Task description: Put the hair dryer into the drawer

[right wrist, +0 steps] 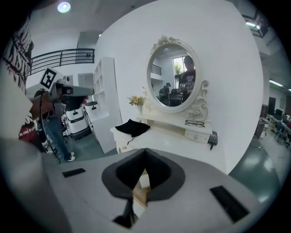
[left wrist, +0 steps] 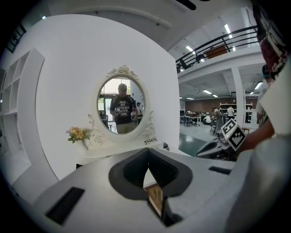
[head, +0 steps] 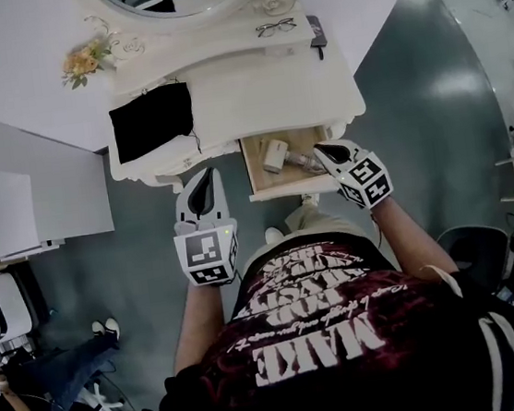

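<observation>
Seemingly done stowing hair dryer (head: 276,155) in open drawer (head: 261,173); with left gripper (head: 205,180) and right gripper (head: 322,152) both pressed together and empty, next likely means pushing drawer toward twelve o'clock.

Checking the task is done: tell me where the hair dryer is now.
Head view: the hair dryer lies inside the open drawer beneath the dressing table's front right, just left of the right claw.
</observation>
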Tool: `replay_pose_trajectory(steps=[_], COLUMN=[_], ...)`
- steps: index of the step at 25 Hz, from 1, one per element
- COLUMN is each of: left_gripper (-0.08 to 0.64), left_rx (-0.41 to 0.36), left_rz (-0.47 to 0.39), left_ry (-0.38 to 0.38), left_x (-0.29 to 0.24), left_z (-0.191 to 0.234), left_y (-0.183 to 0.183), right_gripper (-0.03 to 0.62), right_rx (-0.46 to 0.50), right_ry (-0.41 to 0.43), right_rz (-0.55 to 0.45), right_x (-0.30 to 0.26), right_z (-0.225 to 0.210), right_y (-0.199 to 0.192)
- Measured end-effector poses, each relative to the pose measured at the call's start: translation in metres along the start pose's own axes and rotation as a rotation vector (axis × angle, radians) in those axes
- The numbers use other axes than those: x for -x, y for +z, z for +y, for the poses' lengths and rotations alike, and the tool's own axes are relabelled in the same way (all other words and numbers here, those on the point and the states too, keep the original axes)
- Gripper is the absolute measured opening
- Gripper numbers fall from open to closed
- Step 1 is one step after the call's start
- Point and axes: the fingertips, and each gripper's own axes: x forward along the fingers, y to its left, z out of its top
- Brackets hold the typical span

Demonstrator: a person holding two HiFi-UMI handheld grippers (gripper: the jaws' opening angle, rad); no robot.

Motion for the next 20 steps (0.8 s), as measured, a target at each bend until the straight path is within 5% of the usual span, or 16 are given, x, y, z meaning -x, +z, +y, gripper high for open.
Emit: replay_pose_trajectory(steps=[11, 20], left_gripper=[0.005, 0.005], left_rx=[-0.019, -0.028], left_rz=[-0.063, -0.115], left_ry=[-0.036, -0.074], left_x=[0.015, 0.015], left_z=[0.004, -0.012], left_y=[0.016, 0.042], right_gripper=[0.003, 0.003], right_rx=[0.040, 0.064], right_ry=[-0.043, -0.063], right_rz=[-0.248, -0.272], right_x=[0.071, 0.093], right_z=[0.024, 0.030], right_y=[0.100, 0.110])
